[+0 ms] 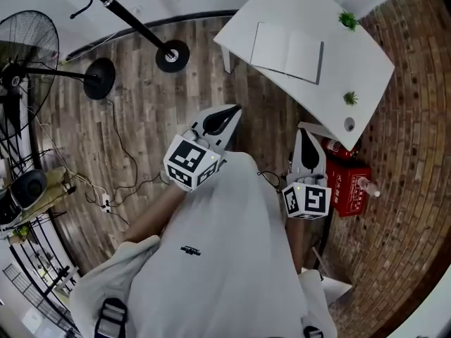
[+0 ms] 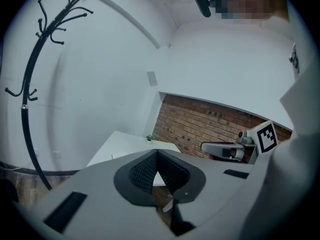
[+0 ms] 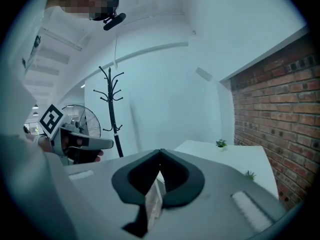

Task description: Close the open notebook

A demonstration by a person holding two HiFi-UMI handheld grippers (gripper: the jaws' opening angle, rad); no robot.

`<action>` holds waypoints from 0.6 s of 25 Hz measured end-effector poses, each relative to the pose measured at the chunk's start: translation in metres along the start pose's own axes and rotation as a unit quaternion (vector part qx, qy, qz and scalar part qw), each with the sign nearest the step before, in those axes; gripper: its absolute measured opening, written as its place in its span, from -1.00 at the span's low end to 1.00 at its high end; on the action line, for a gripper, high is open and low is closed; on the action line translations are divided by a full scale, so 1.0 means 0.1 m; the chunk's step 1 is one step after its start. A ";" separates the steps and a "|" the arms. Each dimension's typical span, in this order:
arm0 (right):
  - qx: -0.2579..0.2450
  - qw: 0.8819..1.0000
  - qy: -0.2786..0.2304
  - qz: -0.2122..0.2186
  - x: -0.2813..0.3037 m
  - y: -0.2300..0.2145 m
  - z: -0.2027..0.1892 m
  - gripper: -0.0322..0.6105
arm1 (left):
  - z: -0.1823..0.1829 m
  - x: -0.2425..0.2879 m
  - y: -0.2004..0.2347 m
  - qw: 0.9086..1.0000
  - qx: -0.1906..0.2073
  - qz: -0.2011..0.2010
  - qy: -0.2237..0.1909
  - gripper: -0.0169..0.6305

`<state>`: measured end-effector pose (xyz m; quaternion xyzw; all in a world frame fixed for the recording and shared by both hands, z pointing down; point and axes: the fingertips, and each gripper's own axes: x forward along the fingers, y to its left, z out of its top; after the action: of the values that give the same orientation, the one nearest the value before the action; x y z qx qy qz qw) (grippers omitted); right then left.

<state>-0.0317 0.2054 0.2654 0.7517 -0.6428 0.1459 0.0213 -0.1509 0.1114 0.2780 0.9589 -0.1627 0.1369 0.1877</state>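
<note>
The head view looked steeply down, far from the bench (image 1: 359, 62); two views rode the left tongs (image 2: 158, 153) and right tongs (image 3: 160, 152), facing it nearly level.

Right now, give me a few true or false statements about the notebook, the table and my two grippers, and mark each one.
1. The notebook lies open on the white table. True.
2. The left gripper is clamped on the notebook. False: its jaws are shut on nothing, short of the table.
3. Small green plants stand on the table. True.
4. The right gripper has its jaws wide apart. False: they are shut and empty.
5. The red box sits on the table. False: it is on the floor by the brick wall.
</note>
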 end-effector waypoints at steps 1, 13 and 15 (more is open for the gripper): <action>-0.005 1.000 0.001 0.001 0.13 0.00 0.04 -0.87 | 0.06 0.06 0.09 1.000 -0.002 -0.002 -0.002 -0.92; -0.018 1.000 -0.004 0.013 1.48 -0.10 0.46 -0.87 | 0.58 0.72 1.00 1.000 0.004 -0.007 -0.007 -0.92; -0.018 1.000 0.000 0.017 1.61 -0.13 0.45 -0.87 | 0.61 0.83 1.08 1.000 0.004 -0.004 -0.003 -0.92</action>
<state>0.0110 0.0435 0.2640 0.7402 -0.6581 0.1342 0.0324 -0.1027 -0.0296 0.2845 0.9608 -0.1586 0.1334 0.1841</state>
